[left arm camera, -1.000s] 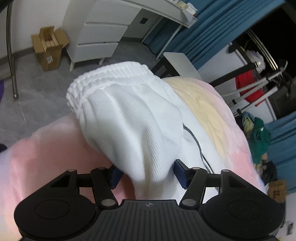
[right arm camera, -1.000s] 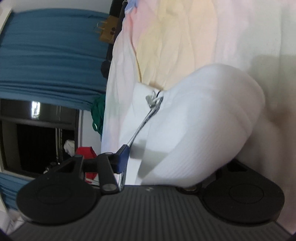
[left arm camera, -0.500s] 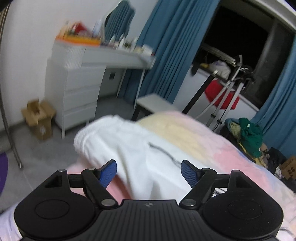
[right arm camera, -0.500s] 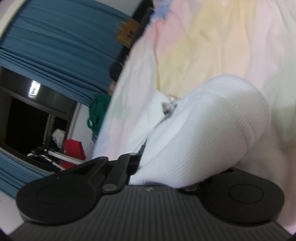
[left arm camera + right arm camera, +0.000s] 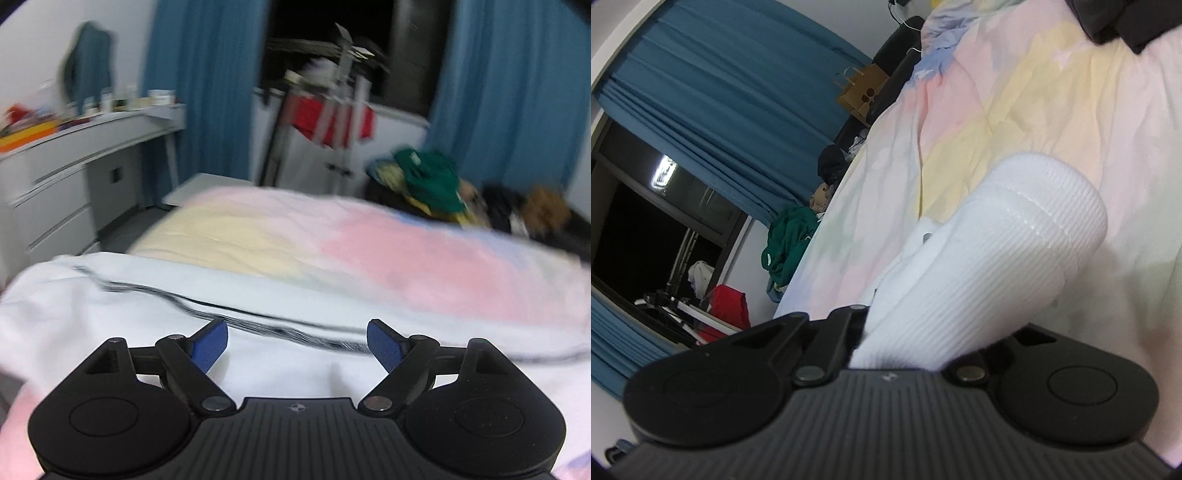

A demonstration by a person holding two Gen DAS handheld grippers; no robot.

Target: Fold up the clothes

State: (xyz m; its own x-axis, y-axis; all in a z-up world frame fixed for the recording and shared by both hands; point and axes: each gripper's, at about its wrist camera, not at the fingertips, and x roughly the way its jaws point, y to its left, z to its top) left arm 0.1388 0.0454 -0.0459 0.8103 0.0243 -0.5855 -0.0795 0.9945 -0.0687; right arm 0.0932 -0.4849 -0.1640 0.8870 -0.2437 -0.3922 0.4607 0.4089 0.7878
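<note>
A white ribbed garment [image 5: 122, 310] with a dark zipper line lies spread on the pastel bedsheet [image 5: 388, 251], just in front of my left gripper [image 5: 297, 345]. That gripper is open, its blue pads [image 5: 210, 343] wide apart with nothing between them. In the right wrist view my right gripper [image 5: 908, 347] is shut on a bunched ribbed cuff of the same white garment [image 5: 1008, 258], which bulges up over the fingers and hides them. A small metal snap shows on the fabric beside the cuff.
A white dresser [image 5: 74, 173] with clutter on top stands at the left. Blue curtains [image 5: 517, 92] frame a dark window. A drying rack with a red cloth [image 5: 328, 118] and a pile of green clothing [image 5: 432, 181] sit beyond the bed. A dark item [image 5: 1123, 22] lies on the sheet.
My left gripper let go of the white garment, opened and swung up and right to face across the bed. The right gripper kept its hold and tilted.
</note>
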